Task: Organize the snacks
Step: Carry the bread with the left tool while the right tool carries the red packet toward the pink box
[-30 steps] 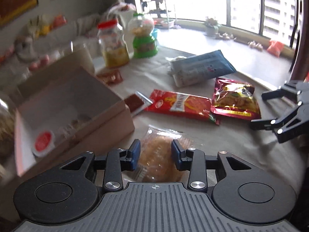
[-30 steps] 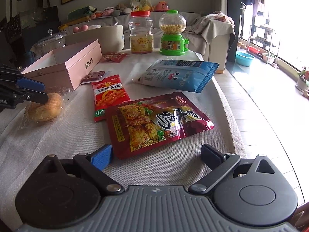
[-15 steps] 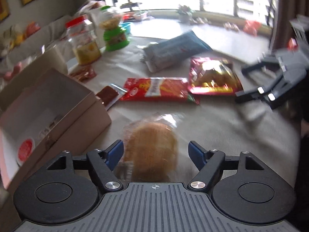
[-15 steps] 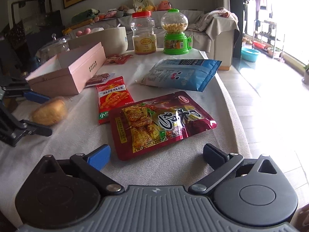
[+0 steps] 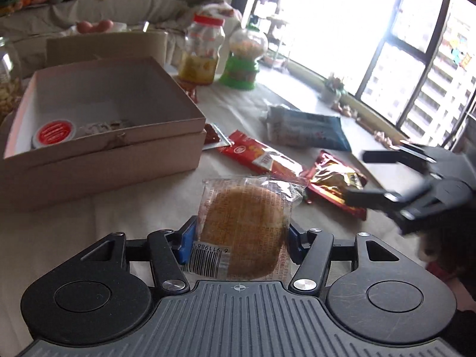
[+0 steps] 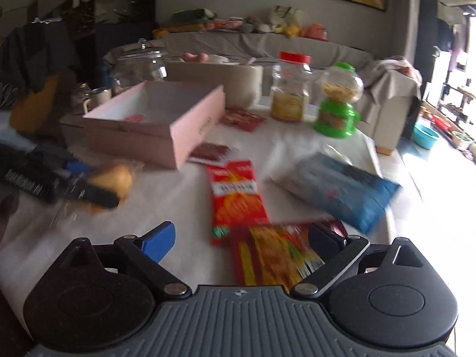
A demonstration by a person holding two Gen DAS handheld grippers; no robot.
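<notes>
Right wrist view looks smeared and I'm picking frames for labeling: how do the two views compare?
Right wrist view: motion blur smears the red snack packets and blue bag. Left wrist view: the wrapped cake is sharp, though the window blows out white.

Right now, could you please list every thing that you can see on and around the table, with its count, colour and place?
wrapped cake: 1, golden brown in clear wrap, held in the left gripper
box: 1, pink outside, white inside, open, table left
round lid: 1, red and white, inside the box
red snack packet: 1, red, table middle
dark red snack bag: 1, dark red and gold, in front of the right gripper
blue bag: 1, blue and white, table right
plastic jar: 1, clear, red lid, table back
candy dispenser: 1, green base, beside the jar
glass jar: 1, clear, behind the box
left gripper: 1, black, blue pads, shut on the cake
right gripper: 1, black, open
</notes>
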